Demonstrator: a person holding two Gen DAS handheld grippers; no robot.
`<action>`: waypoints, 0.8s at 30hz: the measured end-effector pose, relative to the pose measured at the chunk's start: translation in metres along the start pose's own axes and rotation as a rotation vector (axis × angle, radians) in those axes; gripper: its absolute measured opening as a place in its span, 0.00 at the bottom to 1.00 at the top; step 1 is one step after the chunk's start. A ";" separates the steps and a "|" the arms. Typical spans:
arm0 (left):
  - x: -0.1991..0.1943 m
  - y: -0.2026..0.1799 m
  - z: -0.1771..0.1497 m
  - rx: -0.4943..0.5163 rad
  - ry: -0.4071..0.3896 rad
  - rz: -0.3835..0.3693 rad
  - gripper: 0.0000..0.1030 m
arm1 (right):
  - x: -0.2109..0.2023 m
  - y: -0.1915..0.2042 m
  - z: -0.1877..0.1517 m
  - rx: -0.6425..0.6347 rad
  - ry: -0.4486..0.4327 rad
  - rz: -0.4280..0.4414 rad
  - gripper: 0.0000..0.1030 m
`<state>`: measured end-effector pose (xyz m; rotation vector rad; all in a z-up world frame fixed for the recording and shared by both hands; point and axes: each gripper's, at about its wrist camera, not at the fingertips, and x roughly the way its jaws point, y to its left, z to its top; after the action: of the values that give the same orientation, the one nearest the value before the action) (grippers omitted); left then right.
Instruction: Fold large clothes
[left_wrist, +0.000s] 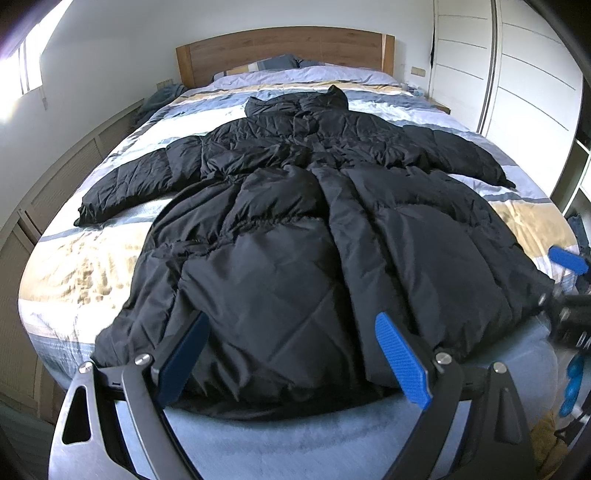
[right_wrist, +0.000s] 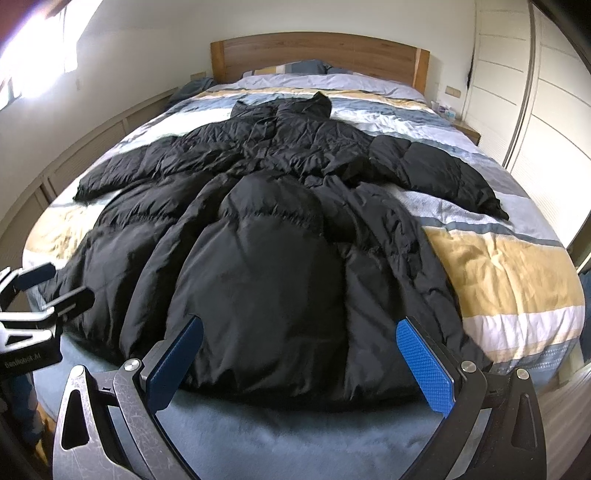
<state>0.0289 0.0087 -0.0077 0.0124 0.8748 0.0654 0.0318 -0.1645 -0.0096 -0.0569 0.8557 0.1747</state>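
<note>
A bed (left_wrist: 524, 221) filled most of both views, its cover striped in blue, white and mustard, with a wooden headboard (left_wrist: 284, 48) at the far end and pillows (left_wrist: 280, 62) just below it. White sliding wardrobe doors (left_wrist: 532, 81) stood along the right side of the room.

On the bed lay a long black puffer coat (left_wrist: 280, 229), spread flat and face up, hood end toward the headboard and hem at the near edge. Its two sleeves reached outward, one sleeve (left_wrist: 129, 184) to the left and the other sleeve (left_wrist: 465, 155) to the right, both resting on the cover. The quilted fabric was creased around the waist.

The left gripper (left_wrist: 291, 354) hovered over the left part of the hem, jaws spread wide with nothing between them. The right gripper (right_wrist: 306, 358) hovered over the right part of the hem, likewise spread apart and empty. Each gripper showed at the edge of the other's view.
</note>
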 end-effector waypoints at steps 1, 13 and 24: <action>0.001 0.002 0.004 -0.001 -0.001 0.005 0.89 | -0.001 -0.008 0.008 0.019 -0.010 -0.001 0.99; 0.047 0.041 0.122 -0.006 -0.070 0.169 0.89 | 0.048 -0.139 0.140 0.377 -0.074 -0.013 1.00; 0.142 0.065 0.195 -0.032 0.011 0.257 0.89 | 0.192 -0.294 0.158 0.869 0.008 -0.037 1.00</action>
<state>0.2660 0.0855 0.0112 0.0950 0.8790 0.3200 0.3249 -0.4100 -0.0572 0.7388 0.8784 -0.2416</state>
